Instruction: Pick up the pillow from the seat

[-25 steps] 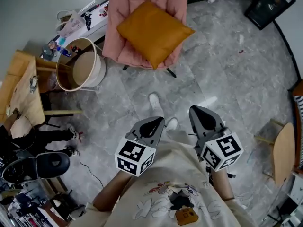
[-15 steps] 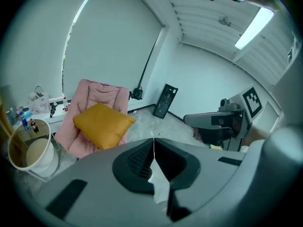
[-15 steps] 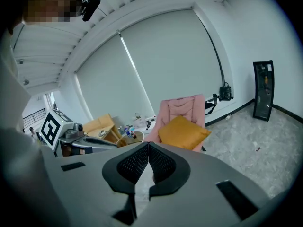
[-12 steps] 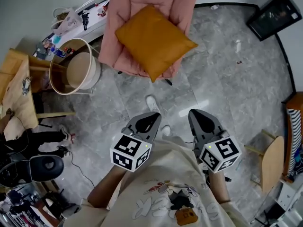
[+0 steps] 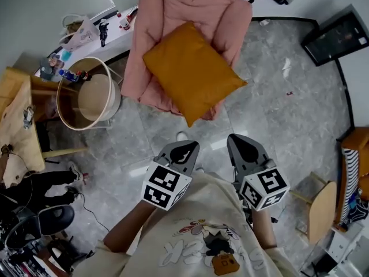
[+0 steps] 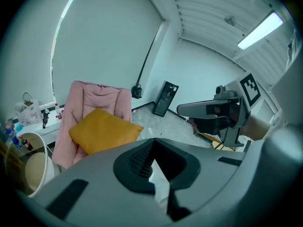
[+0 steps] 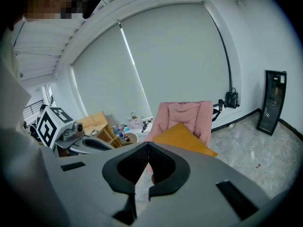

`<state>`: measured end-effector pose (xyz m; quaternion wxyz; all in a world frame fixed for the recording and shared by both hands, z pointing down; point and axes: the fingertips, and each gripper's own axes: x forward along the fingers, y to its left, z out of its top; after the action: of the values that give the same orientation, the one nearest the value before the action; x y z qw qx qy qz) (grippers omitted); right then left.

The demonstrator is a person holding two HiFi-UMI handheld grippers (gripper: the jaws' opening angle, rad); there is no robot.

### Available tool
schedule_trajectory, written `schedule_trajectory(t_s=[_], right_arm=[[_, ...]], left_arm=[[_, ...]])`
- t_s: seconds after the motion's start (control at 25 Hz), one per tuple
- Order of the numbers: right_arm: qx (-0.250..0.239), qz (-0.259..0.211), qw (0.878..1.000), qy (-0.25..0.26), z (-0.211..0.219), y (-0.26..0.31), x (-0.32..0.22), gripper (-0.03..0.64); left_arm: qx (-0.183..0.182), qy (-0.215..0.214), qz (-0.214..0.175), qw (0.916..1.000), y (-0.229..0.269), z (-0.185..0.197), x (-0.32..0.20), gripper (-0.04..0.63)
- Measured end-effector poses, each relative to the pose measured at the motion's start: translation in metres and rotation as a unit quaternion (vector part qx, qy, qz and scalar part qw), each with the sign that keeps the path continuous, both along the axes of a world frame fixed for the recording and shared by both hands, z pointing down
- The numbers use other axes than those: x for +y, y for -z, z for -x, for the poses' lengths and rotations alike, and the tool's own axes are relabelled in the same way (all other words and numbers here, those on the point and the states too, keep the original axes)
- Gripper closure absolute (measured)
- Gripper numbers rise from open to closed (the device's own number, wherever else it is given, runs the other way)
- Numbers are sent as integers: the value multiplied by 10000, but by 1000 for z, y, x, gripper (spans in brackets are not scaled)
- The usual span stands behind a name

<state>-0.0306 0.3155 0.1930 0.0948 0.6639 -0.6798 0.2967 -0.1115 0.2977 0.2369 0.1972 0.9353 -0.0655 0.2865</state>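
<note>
Lying on the pink chair [image 5: 173,7], the orange pillow [image 5: 193,74] is being left untouched; the left gripper [image 5: 183,149] and right gripper [image 5: 243,146] are being held side by side, well apart from it, jaws closed, empty.

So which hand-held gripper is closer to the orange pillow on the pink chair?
Left, slightly. The left hand-held gripper sits just below the pillow, near its lower corner; the right hand-held gripper is farther right of that corner. Neither touches it.

Closed, empty tool [image 7: 148,145] faces orange pillow [image 7: 182,138] on pink chair [image 7: 185,112].
</note>
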Motion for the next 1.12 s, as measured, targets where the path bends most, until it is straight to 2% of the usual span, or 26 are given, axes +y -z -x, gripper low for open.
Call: schedule_trajectory(t_s=[0.24,0.56,0.92,1.12], right_arm=[[133,63,9999,-37,-12,-1,-60,596],[314,201,9993,-101,-31,-4,-92,595],[379,252,9978,473,-18,-15,-138,595],[384,339,9955,798,-30,-14,-165,595]], left_arm=[[104,216,52,9997,-5,-3,-58,591],[241,660,209,9973,-16,3,-102,591],[333,1191,257,9920,-26,13,-131,591],[419,1845,494,9807,-30,14,-153,591]])
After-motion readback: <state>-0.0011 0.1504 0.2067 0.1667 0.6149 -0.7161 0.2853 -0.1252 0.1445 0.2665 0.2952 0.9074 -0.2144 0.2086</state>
